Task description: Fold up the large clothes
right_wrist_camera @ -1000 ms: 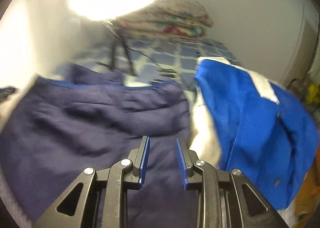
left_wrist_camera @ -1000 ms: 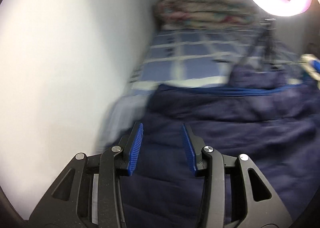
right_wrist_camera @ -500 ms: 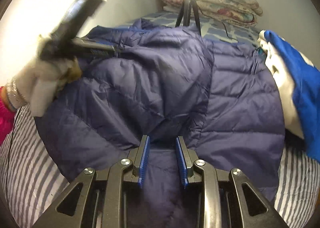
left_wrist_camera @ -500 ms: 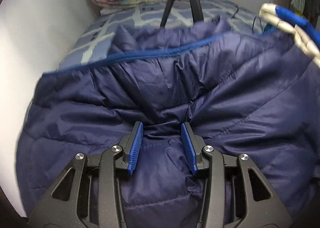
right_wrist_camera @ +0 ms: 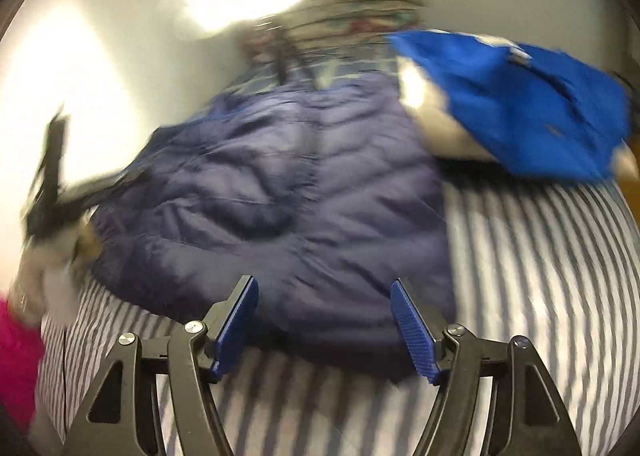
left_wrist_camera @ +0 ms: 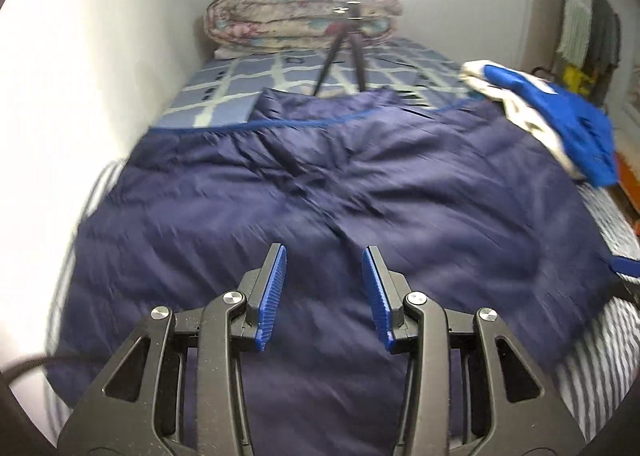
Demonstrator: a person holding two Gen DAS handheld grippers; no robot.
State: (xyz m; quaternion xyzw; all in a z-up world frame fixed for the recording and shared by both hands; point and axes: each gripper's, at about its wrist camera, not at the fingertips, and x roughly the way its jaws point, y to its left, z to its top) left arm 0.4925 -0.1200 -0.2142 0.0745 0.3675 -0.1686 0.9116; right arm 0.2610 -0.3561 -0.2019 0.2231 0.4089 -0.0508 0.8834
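A large navy quilted jacket (left_wrist_camera: pixel 320 192) lies spread on the bed; it also shows in the right wrist view (right_wrist_camera: pixel 280 196). My left gripper (left_wrist_camera: pixel 324 260) is open and empty, hovering just above the jacket's near part. My right gripper (right_wrist_camera: pixel 324 296) is wide open and empty, over the jacket's near hem where it meets the striped sheet (right_wrist_camera: pixel 540 276). The left gripper and the gloved hand holding it (right_wrist_camera: pixel 52 184) show blurred at the left of the right wrist view.
A bright blue and white garment (left_wrist_camera: pixel 560 124) lies at the jacket's right, also in the right wrist view (right_wrist_camera: pixel 512 96). A tripod (left_wrist_camera: pixel 344 52) with a ring light stands behind the jacket. A folded floral quilt (left_wrist_camera: pixel 296 16) lies at the bed's far end. A white wall runs along the left.
Both grippers have let go of the jacket fabric and drawn back; the right jaws have opened much wider. The jacket now lies flatter on the bed.
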